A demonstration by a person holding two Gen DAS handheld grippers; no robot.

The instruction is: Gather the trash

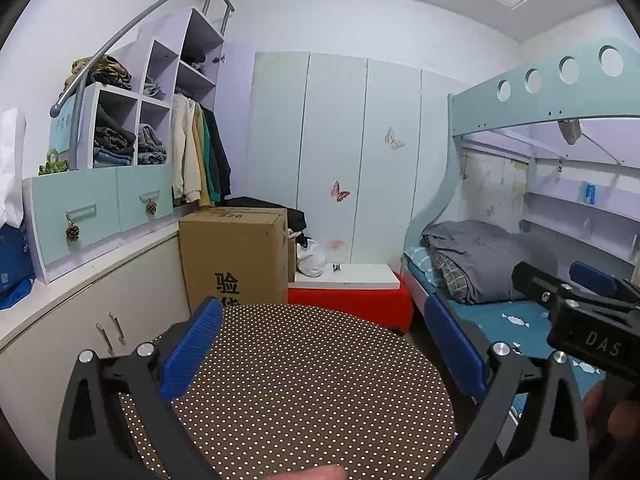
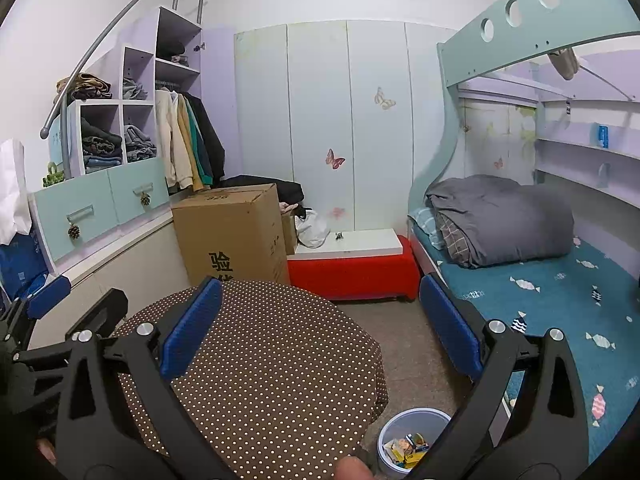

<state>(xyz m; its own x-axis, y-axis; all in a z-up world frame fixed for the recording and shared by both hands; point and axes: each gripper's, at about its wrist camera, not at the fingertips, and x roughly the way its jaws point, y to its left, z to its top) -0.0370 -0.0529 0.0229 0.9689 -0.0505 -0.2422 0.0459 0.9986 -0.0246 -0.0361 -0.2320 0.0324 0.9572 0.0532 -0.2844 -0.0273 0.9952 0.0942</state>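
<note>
At the far left a white and blue bag (image 1: 12,216) is seen against the wall, beside a stepped lilac shelf unit (image 1: 132,120) stuffed with folded clothes, with two mint drawers (image 1: 100,208) below, a pine cone hung from each handle. Jackets (image 1: 200,152) are hung just to the right of the shelves. A cardboard box (image 2: 232,232) is stood on the floor beneath them, and a red bench (image 2: 352,268) topped by a white board is set against the wardrobe doors (image 2: 320,120), which are decorated with butterfly stickers.

In the foreground a round surface (image 2: 280,368) covered in a brown cloth with white dots is seen; nothing is shown lying on it. The left gripper (image 1: 324,344) is held over this surface with its blue fingers (image 1: 192,348) spread wide and nothing between them. The right gripper (image 2: 320,336) is likewise held with its fingers (image 2: 450,324) spread wide and empty, over the right edge of the surface.

On the floor, just beside the lower right edge of the surface, a small bin (image 2: 412,440) is placed upright, and colourful scraps of trash (image 2: 406,450) are contained inside it.

At the right a bunk bed (image 2: 560,300) is seen, its teal sheet printed with candies and a grey quilt (image 2: 500,220) folded at its far end.
</note>
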